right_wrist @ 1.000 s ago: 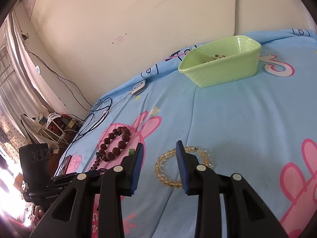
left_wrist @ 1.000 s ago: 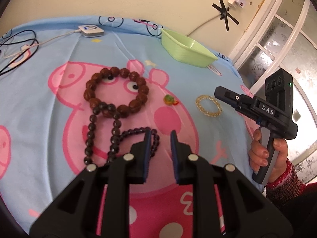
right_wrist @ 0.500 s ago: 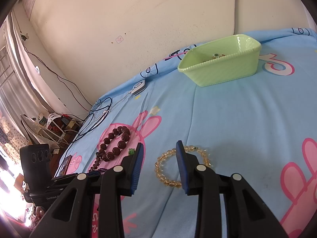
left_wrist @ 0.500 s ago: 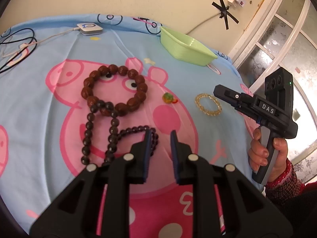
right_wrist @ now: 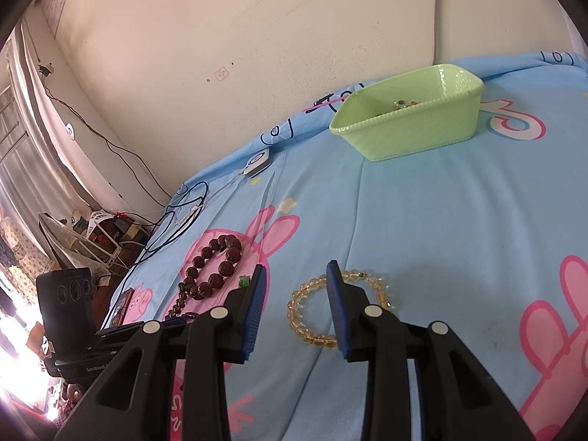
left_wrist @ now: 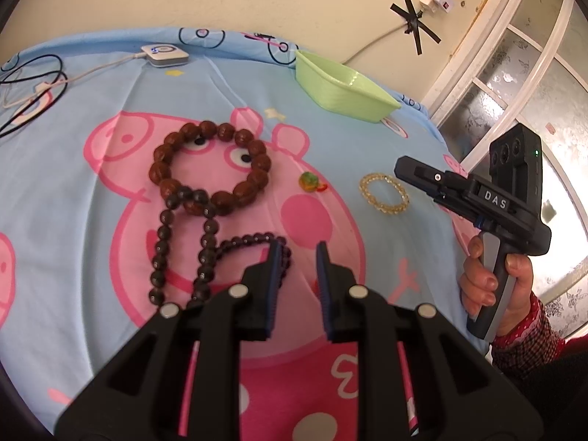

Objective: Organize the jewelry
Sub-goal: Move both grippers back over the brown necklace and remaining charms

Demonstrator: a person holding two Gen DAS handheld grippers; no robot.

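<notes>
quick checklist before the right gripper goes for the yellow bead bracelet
1. Right gripper empty, jaws parted: ok.
2. Yellow bead bracelet lies flat on the blue bedsheet, apart from the other jewelry: ok.
3. Bracelet lined up between the fingers: not ok, the right finger sits in front of the ring's middle.
4. Green basket upright with its top open: ok.
5. Left gripper clear of the bracelet, over the dark bead strand, empty: ok.
6. Height of the pads above the sheet: cannot tell.
</notes>
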